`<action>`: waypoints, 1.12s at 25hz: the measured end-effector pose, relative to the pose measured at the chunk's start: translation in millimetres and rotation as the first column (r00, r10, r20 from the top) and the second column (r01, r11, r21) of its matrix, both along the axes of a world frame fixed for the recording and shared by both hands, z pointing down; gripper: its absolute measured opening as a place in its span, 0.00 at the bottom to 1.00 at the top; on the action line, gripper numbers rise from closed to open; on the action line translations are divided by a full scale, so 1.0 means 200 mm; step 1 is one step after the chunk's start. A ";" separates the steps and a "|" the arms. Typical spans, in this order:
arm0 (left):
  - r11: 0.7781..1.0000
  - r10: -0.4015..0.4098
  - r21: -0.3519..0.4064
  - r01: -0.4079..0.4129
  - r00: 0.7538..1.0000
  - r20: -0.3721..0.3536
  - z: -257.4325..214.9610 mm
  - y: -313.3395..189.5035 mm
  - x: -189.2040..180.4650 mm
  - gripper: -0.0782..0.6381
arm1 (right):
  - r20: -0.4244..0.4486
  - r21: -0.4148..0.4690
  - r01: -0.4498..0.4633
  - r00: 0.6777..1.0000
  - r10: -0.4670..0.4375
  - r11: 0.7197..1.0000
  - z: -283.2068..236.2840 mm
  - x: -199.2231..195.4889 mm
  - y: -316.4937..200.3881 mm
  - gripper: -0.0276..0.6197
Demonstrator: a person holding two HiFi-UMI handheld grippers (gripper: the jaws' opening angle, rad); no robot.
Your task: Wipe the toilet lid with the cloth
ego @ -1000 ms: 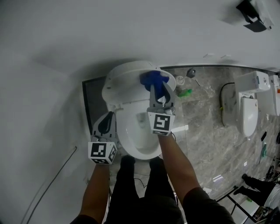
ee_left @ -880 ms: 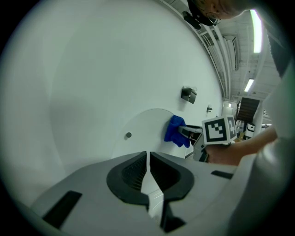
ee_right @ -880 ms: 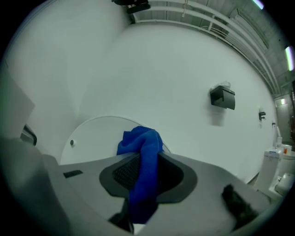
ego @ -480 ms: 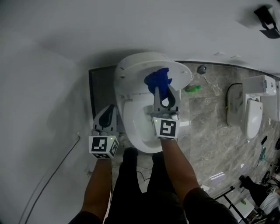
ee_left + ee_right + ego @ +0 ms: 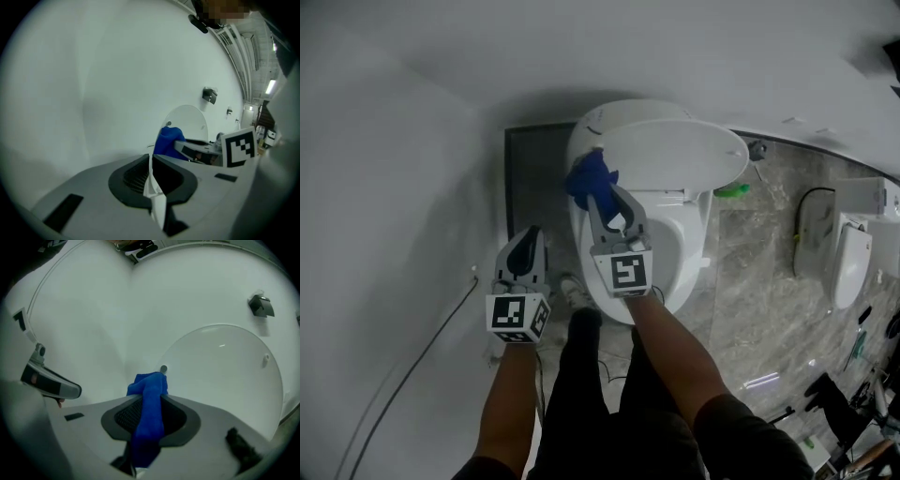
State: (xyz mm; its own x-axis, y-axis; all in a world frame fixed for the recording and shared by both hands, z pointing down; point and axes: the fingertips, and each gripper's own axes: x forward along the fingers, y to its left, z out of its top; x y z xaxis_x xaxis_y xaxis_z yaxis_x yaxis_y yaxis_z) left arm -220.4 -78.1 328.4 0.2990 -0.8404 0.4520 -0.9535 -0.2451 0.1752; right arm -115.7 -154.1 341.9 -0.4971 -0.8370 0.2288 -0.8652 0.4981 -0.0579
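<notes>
one blue cloth point(image 5: 587, 175), one raised toilet lid point(image 5: 680, 150), two tongs of mine, and a second toilet point(image 5: 848, 267) well off to my right; one small green thing point(image 5: 733, 191) lies on the tiled floor between the two toilets. my right gripper point(image 5: 605, 195) is pinching the cloth, which runs up between its jaws and bunches out past the tips. the bunched end is against the left edge of the lid, by a small round bumper there. my left gripper point(image 5: 528, 246) is pressed together with nothing in it, low beside the bowl on its left. a second ago the cloth sat right of the lid's middle, then near the middle; now it has crossed to the left edge. the left gripper has stayed closed.
</notes>
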 end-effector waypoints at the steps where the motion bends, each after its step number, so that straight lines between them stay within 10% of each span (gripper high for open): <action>1: 1.000 -0.004 -0.003 0.004 1.000 0.001 0.01 0.01 -0.02 0.15 | 0.002 -0.003 -0.003 1.000 0.003 1.000 0.02 -0.01 -0.02 0.19; 10: 1.000 0.012 -0.023 -0.013 1.000 -0.010 0.07 0.03 0.02 0.15 | -0.019 0.001 -0.106 0.994 0.106 0.994 0.05 0.16 -0.17 0.19; 28: 0.971 0.233 0.046 -0.233 0.972 -0.006 0.11 -0.23 0.67 0.15 | -0.082 0.018 -0.374 0.924 0.374 0.927 0.12 1.00 -0.21 0.19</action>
